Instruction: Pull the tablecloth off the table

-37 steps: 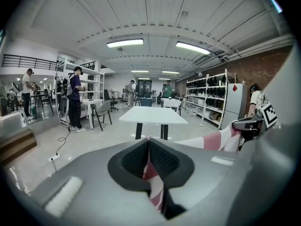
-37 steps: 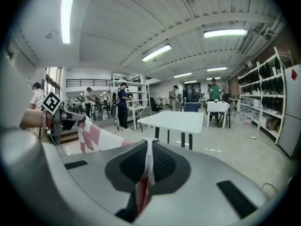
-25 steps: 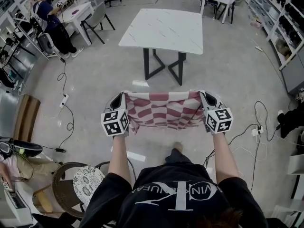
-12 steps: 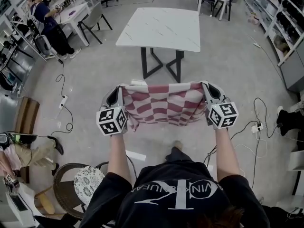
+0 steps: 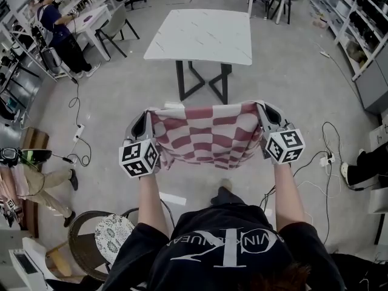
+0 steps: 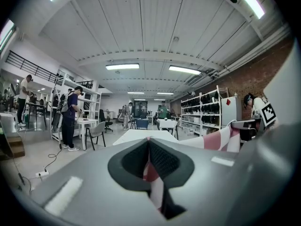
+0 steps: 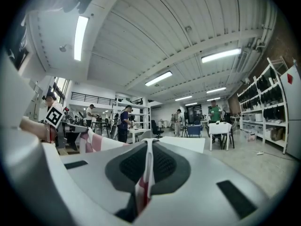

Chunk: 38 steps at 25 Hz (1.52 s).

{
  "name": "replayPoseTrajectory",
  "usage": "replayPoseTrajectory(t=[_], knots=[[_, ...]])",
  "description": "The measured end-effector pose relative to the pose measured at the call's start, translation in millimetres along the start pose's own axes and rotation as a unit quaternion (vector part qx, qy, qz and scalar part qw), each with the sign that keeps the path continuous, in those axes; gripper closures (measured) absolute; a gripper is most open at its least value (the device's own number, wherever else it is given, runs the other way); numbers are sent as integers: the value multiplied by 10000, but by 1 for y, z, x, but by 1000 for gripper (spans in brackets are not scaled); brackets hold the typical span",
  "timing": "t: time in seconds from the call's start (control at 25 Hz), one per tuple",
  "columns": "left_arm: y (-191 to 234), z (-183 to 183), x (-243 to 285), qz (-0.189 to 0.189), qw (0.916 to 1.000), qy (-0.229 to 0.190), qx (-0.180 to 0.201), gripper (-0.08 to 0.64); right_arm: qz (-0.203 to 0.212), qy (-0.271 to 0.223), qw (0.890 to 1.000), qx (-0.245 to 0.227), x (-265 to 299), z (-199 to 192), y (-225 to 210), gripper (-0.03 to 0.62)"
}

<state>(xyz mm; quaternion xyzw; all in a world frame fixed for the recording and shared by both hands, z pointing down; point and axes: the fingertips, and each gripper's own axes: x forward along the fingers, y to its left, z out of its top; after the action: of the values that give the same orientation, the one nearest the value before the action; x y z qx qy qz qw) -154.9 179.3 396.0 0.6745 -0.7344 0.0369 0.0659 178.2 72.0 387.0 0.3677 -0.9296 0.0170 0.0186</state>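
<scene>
A red-and-white checked tablecloth (image 5: 206,135) hangs stretched in the air between my two grippers, well clear of the bare white marble-top table (image 5: 203,36) ahead. My left gripper (image 5: 147,121) is shut on the cloth's left corner, and a strip of cloth (image 6: 151,173) shows pinched between its jaws in the left gripper view. My right gripper (image 5: 260,115) is shut on the right corner, with the cloth (image 7: 146,173) clamped between its jaws. The cloth sags and folds below the held edge. The table (image 6: 141,134) lies straight ahead in both gripper views.
A person (image 5: 57,32) stands at a desk far left, with a chair (image 5: 118,23) beside it. Cables (image 5: 79,129) and a power strip (image 5: 327,161) lie on the floor. A round wicker stool (image 5: 100,238) is near my left leg. Shelving (image 5: 364,23) lines the right wall.
Both grippers have risen slightly with the cloth and spread it a little wider. The table sits a bit farther up in the head view. A seated person's legs at the lower left have shifted.
</scene>
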Motion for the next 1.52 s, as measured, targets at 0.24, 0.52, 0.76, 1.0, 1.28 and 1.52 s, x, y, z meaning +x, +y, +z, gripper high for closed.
replayPoseTrajectory(t=[0.24,0.52,0.76,1.0,1.28,1.52], knots=[[-2,-4,-2,11,9999,28,-98,545,-26,11,10000,-19,-1,3,-1,581],[1,-6,-8,42,9997,-50,-219,545,-46,-81,10000,14,-2,7,2,581],[0,-4,-10,53,9996,-91,-280,545,-35,-116,9999,45,-3,11,3,581],[0,-7,-7,76,9993,-85,-357,545,-24,-105,9999,71,0,7,0,581],[3,-7,-4,79,9991,-40,-405,545,-25,-83,9999,88,7,8,-1,581],[5,-7,-2,106,9992,-56,-388,545,0,-129,9999,112,12,7,-1,581]])
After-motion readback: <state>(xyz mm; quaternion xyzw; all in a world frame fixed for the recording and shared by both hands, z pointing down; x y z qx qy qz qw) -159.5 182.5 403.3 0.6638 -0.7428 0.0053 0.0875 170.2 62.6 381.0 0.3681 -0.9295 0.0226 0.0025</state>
